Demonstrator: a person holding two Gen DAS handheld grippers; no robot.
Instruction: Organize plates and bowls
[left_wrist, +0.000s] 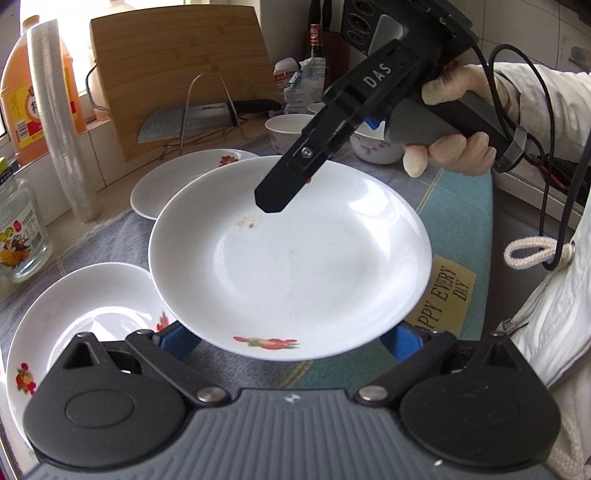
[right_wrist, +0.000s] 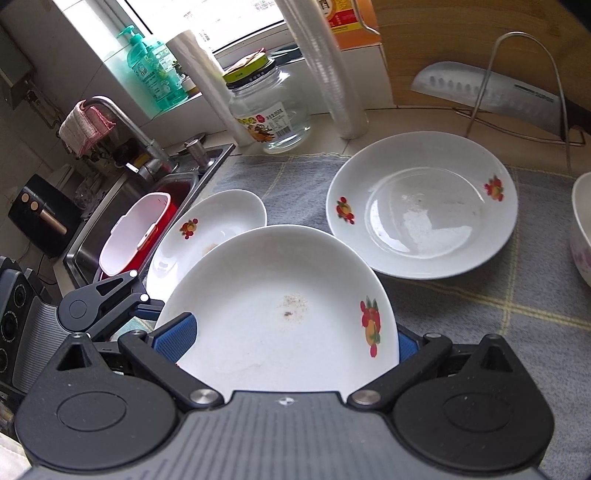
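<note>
A white plate with fruit prints (left_wrist: 295, 266) hangs above the cloth, carried between both grippers. My left gripper (left_wrist: 290, 341) has its jaws wide, and the plate's near rim is wedged between its blue pads (left_wrist: 173, 341). From the far right, one of the right gripper's fingers (left_wrist: 284, 177) lies over the opposite rim, with a hand on its handle. In the right wrist view the same plate (right_wrist: 280, 314) fills my right gripper (right_wrist: 291, 341), with its rim against both pads. The left gripper's black linkage (right_wrist: 103, 306) shows at the plate's left edge.
Two more fruit-print plates (right_wrist: 424, 206) (right_wrist: 207, 229) lie on the checked cloth (right_wrist: 480, 314). Bowls (left_wrist: 288, 129) (left_wrist: 373, 147) stand at the back. A glass jar (right_wrist: 269, 110), a cup stack (right_wrist: 332, 74), a knife on a wire rack (right_wrist: 487, 92) and a cutting board line the wall. The sink (right_wrist: 122, 221) is beyond the cloth.
</note>
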